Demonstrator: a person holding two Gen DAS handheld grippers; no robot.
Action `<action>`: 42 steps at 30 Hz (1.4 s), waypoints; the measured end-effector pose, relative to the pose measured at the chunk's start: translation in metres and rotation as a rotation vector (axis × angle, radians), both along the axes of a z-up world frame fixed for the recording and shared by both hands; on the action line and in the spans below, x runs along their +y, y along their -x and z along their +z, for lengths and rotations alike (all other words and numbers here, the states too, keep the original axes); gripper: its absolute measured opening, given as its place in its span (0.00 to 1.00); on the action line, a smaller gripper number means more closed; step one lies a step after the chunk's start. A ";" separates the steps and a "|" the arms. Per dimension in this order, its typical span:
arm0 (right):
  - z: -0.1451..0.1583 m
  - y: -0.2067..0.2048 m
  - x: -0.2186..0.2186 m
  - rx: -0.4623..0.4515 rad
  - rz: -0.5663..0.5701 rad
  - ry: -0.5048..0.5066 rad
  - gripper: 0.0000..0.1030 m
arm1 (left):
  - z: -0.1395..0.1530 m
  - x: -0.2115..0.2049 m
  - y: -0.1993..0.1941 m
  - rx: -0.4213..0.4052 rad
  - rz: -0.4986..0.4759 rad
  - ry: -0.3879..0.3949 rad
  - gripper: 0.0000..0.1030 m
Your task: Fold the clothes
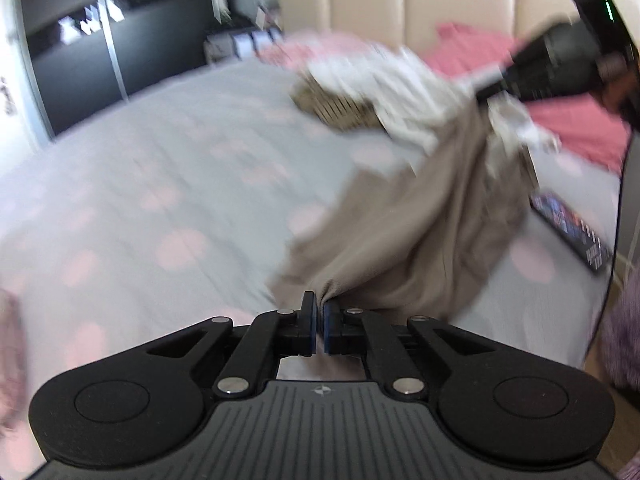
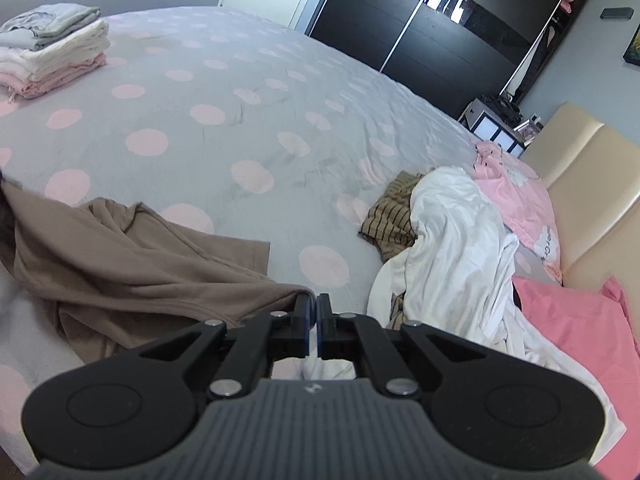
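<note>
A taupe garment (image 1: 400, 220) hangs stretched between my two grippers above the bed. In the left wrist view, which is blurred, my left gripper (image 1: 320, 312) is shut on a bunched corner of it. At the top right of that view my right gripper (image 1: 486, 94) pinches the far end. In the right wrist view the taupe garment (image 2: 140, 256) drapes to the left over the bed, and my right gripper (image 2: 314, 308) is shut on its hem. A crumpled white garment (image 2: 452, 240) and a brown striped one (image 2: 392, 216) lie in a heap to the right.
The bed has a grey cover with pink dots (image 2: 240, 100). A stack of folded clothes (image 2: 52, 52) sits at its far left corner. Pink bedding (image 2: 512, 192) and a cream headboard (image 2: 592, 184) are on the right. A dark flat device (image 1: 572, 228) lies near the bed edge.
</note>
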State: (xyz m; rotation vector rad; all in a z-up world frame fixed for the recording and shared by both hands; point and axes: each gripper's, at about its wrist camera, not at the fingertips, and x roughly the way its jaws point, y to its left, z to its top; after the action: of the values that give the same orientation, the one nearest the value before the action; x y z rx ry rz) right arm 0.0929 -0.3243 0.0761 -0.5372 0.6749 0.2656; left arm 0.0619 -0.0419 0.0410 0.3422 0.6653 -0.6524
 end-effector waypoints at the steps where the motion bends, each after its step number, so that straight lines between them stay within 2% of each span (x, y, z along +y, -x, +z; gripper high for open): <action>1: 0.005 0.003 0.002 -0.013 0.005 -0.004 0.03 | 0.013 0.007 0.000 -0.022 0.018 0.021 0.01; 6: 0.041 0.026 0.013 -0.112 0.040 -0.074 0.03 | 0.080 0.046 0.011 -0.145 0.089 0.114 0.01; 11: 0.084 0.055 0.025 -0.204 0.107 -0.223 0.03 | 0.162 0.086 0.035 -0.274 0.133 0.202 0.01; 13: 0.099 0.063 0.028 -0.211 0.142 -0.303 0.03 | 0.185 0.096 0.041 -0.287 0.123 0.222 0.01; 15: 0.110 0.068 0.029 -0.208 0.173 -0.368 0.03 | 0.192 0.100 0.039 -0.263 0.109 0.223 0.01; 17: 0.115 0.069 0.031 -0.205 0.187 -0.390 0.03 | 0.200 0.104 0.036 -0.239 0.095 0.224 0.01; 19: 0.111 0.064 0.033 -0.190 0.176 -0.380 0.03 | 0.187 0.104 0.023 -0.175 0.087 0.208 0.01; 22: 0.093 0.050 0.033 -0.115 0.137 -0.351 0.03 | 0.139 0.099 0.002 -0.046 0.080 0.166 0.01; 28: 0.029 0.017 0.031 0.082 0.056 -0.236 0.03 | 0.035 0.077 -0.049 0.232 0.034 0.088 0.01; 31: -0.005 0.005 0.029 0.158 0.021 -0.205 0.03 | -0.005 0.068 -0.066 0.319 0.012 0.038 0.01; 34: -0.033 -0.007 0.027 0.209 0.001 -0.183 0.03 | -0.026 0.064 -0.078 0.351 0.009 0.017 0.01; 38: -0.056 -0.020 0.026 0.234 -0.034 -0.184 0.03 | -0.031 0.059 -0.090 0.321 0.043 0.043 0.02; 40: -0.064 -0.031 0.025 0.240 -0.069 -0.186 0.03 | -0.029 0.058 -0.093 0.287 0.069 0.061 0.10; 42: -0.071 -0.042 0.024 0.252 -0.107 -0.177 0.03 | -0.025 0.057 -0.096 0.252 0.089 0.074 0.26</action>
State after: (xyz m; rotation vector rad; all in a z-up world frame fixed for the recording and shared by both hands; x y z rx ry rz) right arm 0.1350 -0.3005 0.0047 -0.2997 0.9120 0.2923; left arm 0.1581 0.0148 0.0155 0.1615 0.8892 -0.6384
